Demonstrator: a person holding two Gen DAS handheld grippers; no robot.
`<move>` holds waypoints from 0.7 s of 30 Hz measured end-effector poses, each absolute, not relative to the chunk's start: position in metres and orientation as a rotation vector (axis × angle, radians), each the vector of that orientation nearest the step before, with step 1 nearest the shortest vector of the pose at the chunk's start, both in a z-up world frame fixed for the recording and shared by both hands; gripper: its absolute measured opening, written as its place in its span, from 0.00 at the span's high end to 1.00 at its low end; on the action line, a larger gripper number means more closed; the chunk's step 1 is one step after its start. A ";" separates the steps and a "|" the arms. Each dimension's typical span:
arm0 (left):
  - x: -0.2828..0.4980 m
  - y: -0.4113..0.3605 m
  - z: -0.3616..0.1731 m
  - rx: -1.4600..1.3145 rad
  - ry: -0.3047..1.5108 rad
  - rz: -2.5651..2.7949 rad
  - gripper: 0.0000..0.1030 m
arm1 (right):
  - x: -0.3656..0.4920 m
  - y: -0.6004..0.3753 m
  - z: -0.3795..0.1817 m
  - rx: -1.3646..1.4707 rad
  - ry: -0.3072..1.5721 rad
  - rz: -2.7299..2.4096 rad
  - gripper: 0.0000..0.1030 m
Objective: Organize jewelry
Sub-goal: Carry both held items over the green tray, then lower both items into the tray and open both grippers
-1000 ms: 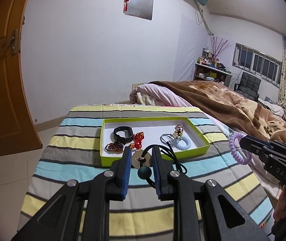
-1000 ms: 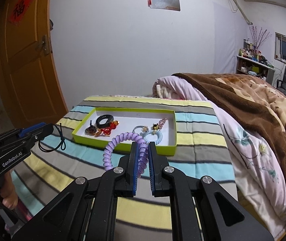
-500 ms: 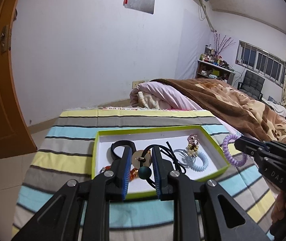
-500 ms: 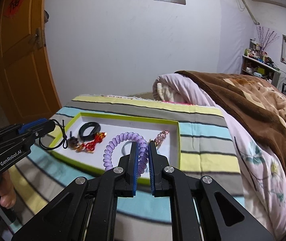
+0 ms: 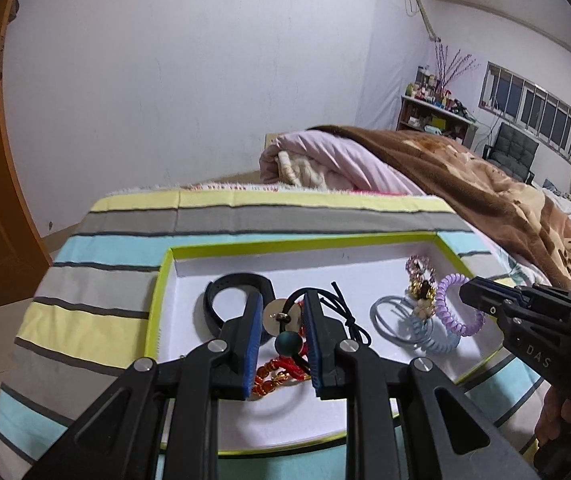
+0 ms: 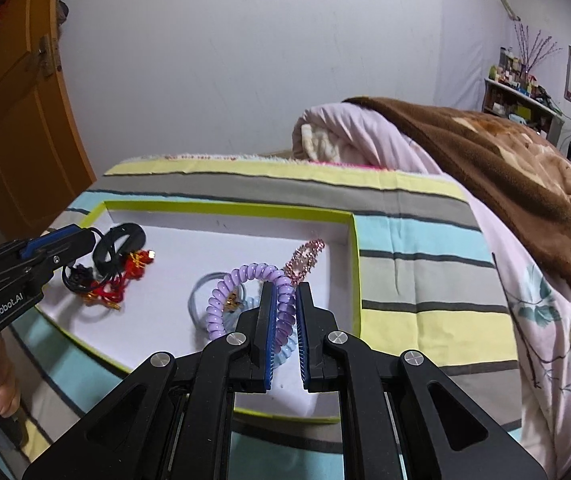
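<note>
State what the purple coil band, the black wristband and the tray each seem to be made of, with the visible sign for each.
Purple coil band: probably glossy, translucent plastic; smooth, shiny spiral turns.
Black wristband: likely matte rubber or silicone; a dull, smooth strap curved into a loop.
Tray: seemingly cardboard; thin straight walls, lime outside, flat white inside.

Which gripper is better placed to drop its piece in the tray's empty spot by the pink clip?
Right. The right gripper holds the purple coil just beside the pink clip; the left gripper hovers over the black band.
</note>
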State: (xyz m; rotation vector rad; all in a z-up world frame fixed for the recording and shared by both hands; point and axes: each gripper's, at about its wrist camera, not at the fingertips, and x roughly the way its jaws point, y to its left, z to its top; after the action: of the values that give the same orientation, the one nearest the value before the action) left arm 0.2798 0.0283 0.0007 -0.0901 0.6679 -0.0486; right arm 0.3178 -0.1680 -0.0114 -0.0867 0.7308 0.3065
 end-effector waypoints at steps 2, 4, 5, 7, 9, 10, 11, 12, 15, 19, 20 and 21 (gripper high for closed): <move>0.282 0.027 -0.004 -0.087 0.681 -0.055 0.79 | 0.321 -0.168 -0.016 -0.090 0.743 0.303 0.91; 0.283 0.027 -0.007 -0.085 0.692 -0.059 0.79 | 0.323 -0.168 -0.019 -0.089 0.750 0.302 0.91; 0.284 0.026 -0.008 -0.084 0.696 -0.061 0.79 | 0.324 -0.168 -0.021 -0.089 0.755 0.302 0.91; 0.285 0.026 -0.010 -0.081 0.704 -0.064 0.79 | 0.325 -0.169 -0.024 -0.088 0.765 0.295 0.91; 0.286 0.026 -0.012 -0.080 0.710 -0.068 0.79 | 0.328 -0.169 -0.027 -0.088 0.777 0.290 0.91; 0.288 0.026 -0.013 -0.082 0.713 -0.071 0.79 | 0.329 -0.169 -0.028 -0.088 0.783 0.288 0.91; 0.289 0.026 -0.013 -0.083 0.717 -0.073 0.79 | 0.329 -0.169 -0.029 -0.088 0.790 0.287 0.91; 0.289 0.026 -0.014 -0.084 0.719 -0.072 0.79 | 0.330 -0.169 -0.029 -0.090 0.794 0.287 0.90; 0.290 0.026 -0.015 -0.080 0.724 -0.071 0.79 | 0.329 -0.168 -0.030 -0.093 0.797 0.298 0.86; 0.290 0.026 -0.014 -0.074 0.724 -0.070 0.70 | 0.327 -0.166 -0.028 -0.091 0.788 0.312 0.67; 0.290 0.026 -0.014 -0.076 0.724 -0.071 0.68 | 0.326 -0.166 -0.027 -0.091 0.787 0.317 0.67; 0.289 0.026 -0.014 -0.079 0.724 -0.070 0.65 | 0.325 -0.166 -0.027 -0.091 0.786 0.317 0.67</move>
State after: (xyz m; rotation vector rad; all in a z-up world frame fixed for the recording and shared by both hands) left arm 0.2895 0.0261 -0.0138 -0.0789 0.7244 -0.0701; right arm 0.3250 -0.1660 -0.0269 -0.0914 0.7864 0.3166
